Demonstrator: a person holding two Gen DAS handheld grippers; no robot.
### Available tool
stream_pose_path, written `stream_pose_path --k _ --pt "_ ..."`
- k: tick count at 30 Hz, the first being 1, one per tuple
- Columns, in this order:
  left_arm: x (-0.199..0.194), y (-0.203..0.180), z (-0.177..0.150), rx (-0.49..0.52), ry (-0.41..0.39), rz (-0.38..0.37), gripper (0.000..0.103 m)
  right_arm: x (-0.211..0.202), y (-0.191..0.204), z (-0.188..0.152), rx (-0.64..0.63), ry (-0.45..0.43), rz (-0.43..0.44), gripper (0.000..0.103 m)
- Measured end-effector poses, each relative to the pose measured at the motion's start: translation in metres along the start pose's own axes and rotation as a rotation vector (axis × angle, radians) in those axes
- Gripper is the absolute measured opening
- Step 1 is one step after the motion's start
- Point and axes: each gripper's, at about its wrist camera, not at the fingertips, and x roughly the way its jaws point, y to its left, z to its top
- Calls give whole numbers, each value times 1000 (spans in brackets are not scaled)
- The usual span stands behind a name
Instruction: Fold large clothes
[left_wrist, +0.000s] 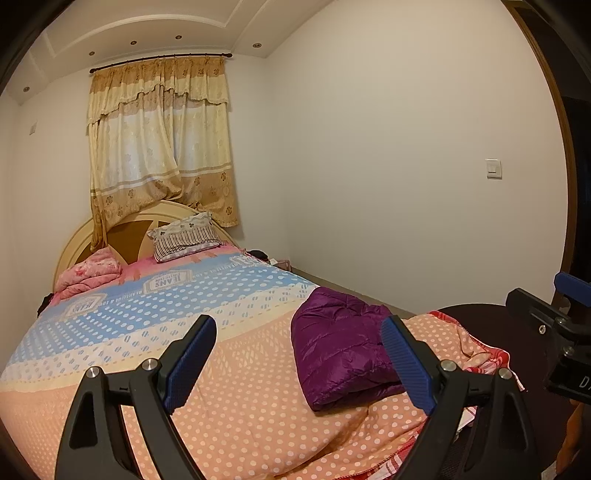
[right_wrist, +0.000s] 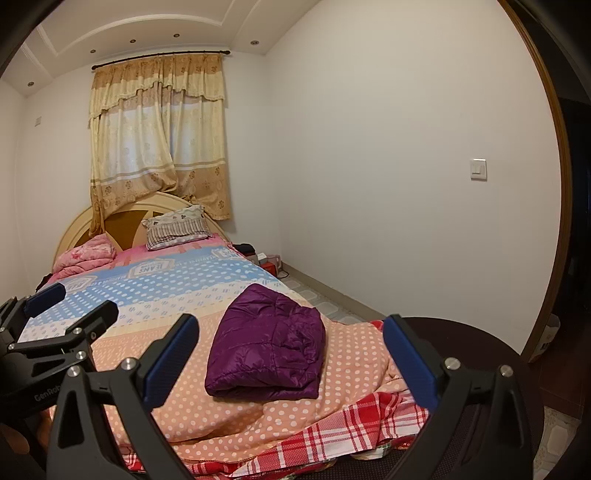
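A purple quilted jacket (left_wrist: 340, 350) lies folded into a compact bundle on the dotted peach bedspread (left_wrist: 240, 406) near the foot of the bed. In the right wrist view the purple jacket (right_wrist: 267, 352) sits straight ahead, between and beyond the fingers. My left gripper (left_wrist: 298, 330) is open and empty, hovering above the bedspread with the jacket just behind its right finger. My right gripper (right_wrist: 291, 328) is open too, holding nothing, short of the jacket. The left gripper (right_wrist: 72, 299) also shows at the left edge of the right wrist view.
A striped pillow (left_wrist: 184, 236) and a pink folded blanket (left_wrist: 90, 273) lie by the headboard. A red plaid cloth (right_wrist: 325, 432) hangs at the bed's foot. A dark round footboard (right_wrist: 480, 332) curves at right. The white wall and a floor strip (right_wrist: 325, 295) run along the bed's right side.
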Motion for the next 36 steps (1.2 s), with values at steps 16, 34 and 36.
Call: stream_pose_path --k 16,34,36 --pt "12 -2 -1 9 17 30 92 2 -3 1 0 3 2 102" --pt "18 -1 -6 -12 35 -25 92 2 -3 -7 12 22 1 102" --pt "19 -1 -6 -12 36 -21 92 2 -3 -7 12 24 1 102"
